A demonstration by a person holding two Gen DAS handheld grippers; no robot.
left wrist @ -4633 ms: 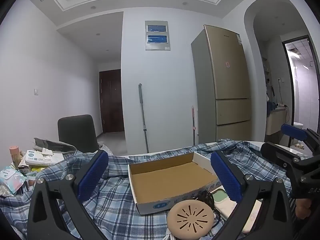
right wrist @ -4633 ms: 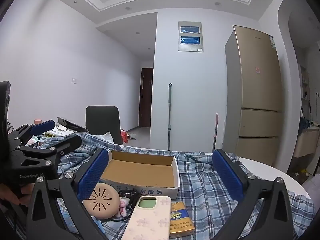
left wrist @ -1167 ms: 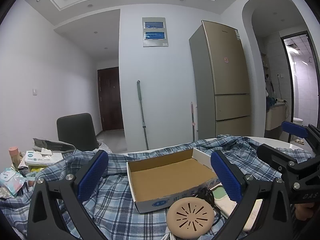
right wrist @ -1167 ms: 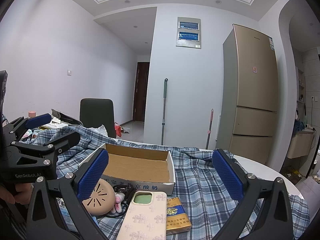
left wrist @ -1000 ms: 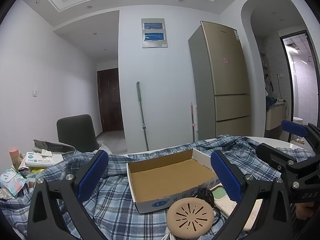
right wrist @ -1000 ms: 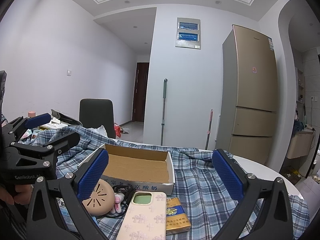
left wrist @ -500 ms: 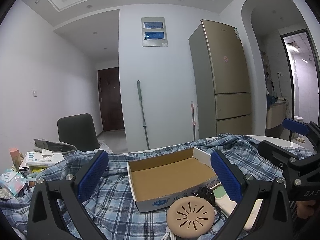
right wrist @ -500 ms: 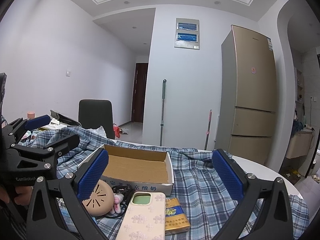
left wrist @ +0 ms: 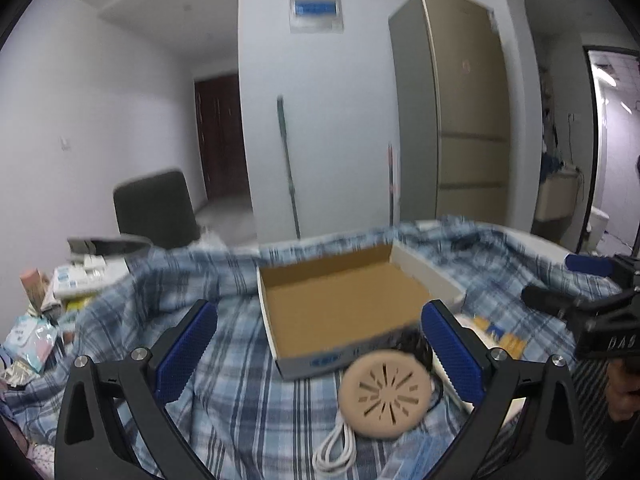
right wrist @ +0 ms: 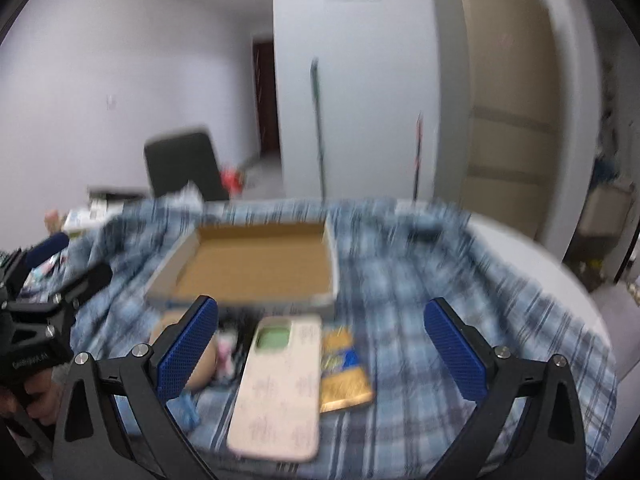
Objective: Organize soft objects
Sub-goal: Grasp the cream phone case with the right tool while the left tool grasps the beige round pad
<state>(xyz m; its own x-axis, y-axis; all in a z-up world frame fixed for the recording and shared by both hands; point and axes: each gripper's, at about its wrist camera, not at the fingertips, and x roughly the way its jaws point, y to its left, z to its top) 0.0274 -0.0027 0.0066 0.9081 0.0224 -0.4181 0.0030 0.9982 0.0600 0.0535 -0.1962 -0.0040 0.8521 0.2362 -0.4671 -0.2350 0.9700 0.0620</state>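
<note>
An empty cardboard box [left wrist: 344, 304] sits on a blue plaid shirt [left wrist: 224, 344] spread over the table; the box also shows in the right wrist view [right wrist: 256, 264]. In front of it lie a round beige pad [left wrist: 386, 388], a white cable [left wrist: 336, 450], a pale phone case [right wrist: 280, 388] and a yellow-blue packet [right wrist: 344, 368]. My left gripper [left wrist: 316, 348] is open and empty above the pad. My right gripper [right wrist: 320, 352] is open and empty above the phone case. Both views are blurred.
Packets and boxes [left wrist: 76, 280] are piled at the table's left. A dark chair [left wrist: 156, 212] stands behind the table. A fridge [left wrist: 456, 120] and a mop [left wrist: 288, 168] stand by the far wall. The white table edge [right wrist: 540, 256] shows at right.
Both grippers have tilted down and moved forward toward the table. The box and items now sit higher and larger in view. Both stay open.
</note>
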